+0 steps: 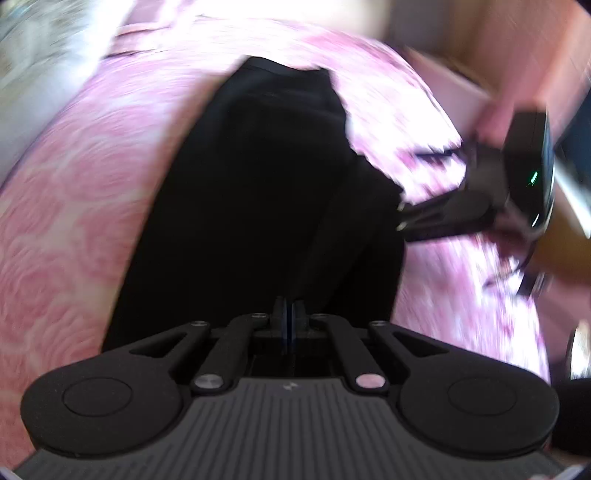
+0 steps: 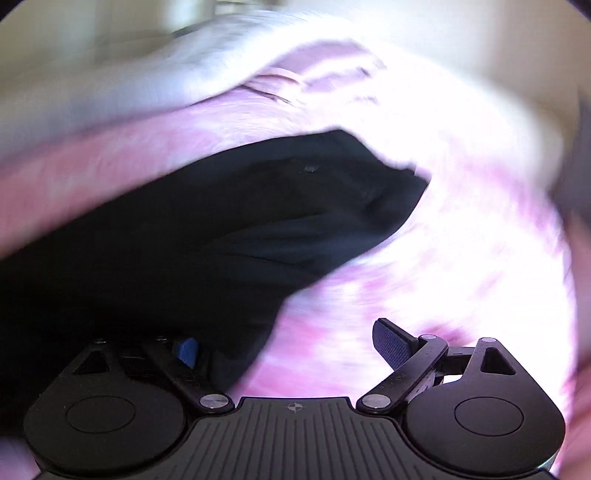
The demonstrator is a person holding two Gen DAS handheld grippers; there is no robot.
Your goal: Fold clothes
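Observation:
A black garment (image 1: pixel 258 177) lies lengthwise on a pink floral bedspread (image 1: pixel 74 221), running from the far end right up to my left gripper (image 1: pixel 289 317). That gripper is shut, and the dark cloth reaches its pressed pads. In the right wrist view the black garment (image 2: pixel 221 221) fills the left and centre. My right gripper (image 2: pixel 290 347) stands open there. Its left blue pad (image 2: pixel 188 350) sits against the cloth's edge and its right pad (image 2: pixel 391 343) is over the bedspread (image 2: pixel 443 258). Seen from the left wrist, the right gripper (image 1: pixel 400 216) is at the garment's right edge, held by a hand (image 1: pixel 506 103).
A pale pink cloth (image 2: pixel 314 70) and a whitish blanket (image 2: pixel 129 74) lie bunched at the far end of the bed. The bed's right edge borders light wooden furniture (image 1: pixel 498 33). Both views are motion blurred.

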